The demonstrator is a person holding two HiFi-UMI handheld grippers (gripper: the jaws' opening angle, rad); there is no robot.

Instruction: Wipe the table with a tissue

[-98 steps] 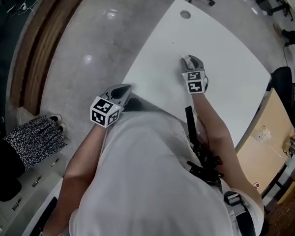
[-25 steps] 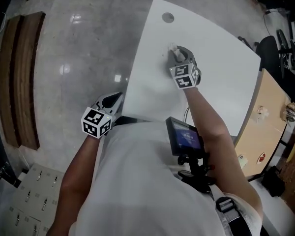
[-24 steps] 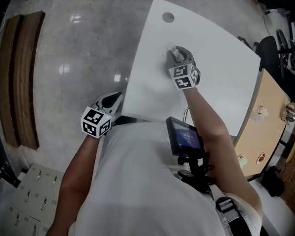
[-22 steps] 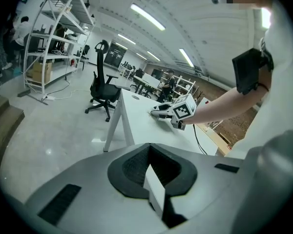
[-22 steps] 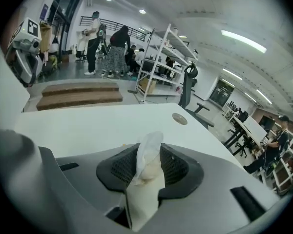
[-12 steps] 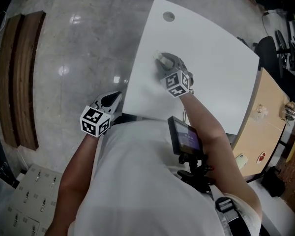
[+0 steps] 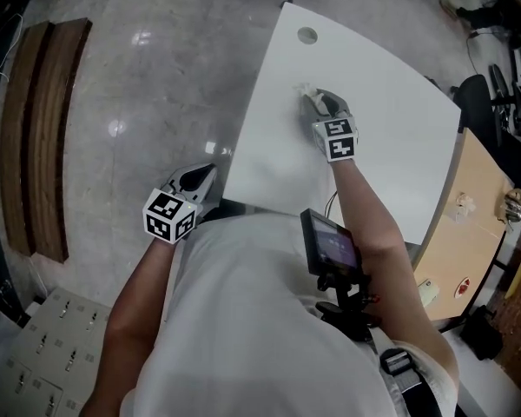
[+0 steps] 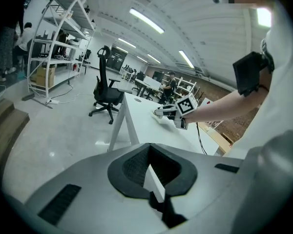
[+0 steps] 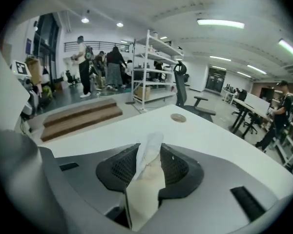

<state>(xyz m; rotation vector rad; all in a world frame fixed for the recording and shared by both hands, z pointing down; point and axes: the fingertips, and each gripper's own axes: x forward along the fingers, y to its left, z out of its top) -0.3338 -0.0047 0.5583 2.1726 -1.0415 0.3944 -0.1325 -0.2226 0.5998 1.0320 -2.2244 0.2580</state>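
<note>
The white table [image 7: 391, 155] fills the upper middle of the head view, bare apart from a round cable hole [image 7: 307, 35] near its far corner. No spill or mark shows on it, so how much has been wiped cannot be read.

The left gripper [image 7: 204, 176] hangs off the near-left edge of the table, over the floor, taking no part. Its jaws are drawn in narrow, with only a thin pale sliver in the slit between them – what that is I cannot tell.

The right gripper [image 7: 315, 102] reaches out over the far part of the table, between the cable hole and the middle, pointing down at the top. Its jaws are clamped on the tissue [image 9: 149, 157], a crumpled white wad that fills the gap and pokes out past the tips onto, or just above, the surface.

The tissue looks light, soft and limp – it will fold under pressure and could tear or slide out if dragged hard. The hold is best taken deep on the bunched middle, as here, leaving a loose tuft ahead of the tips to do the wiping.
</note>
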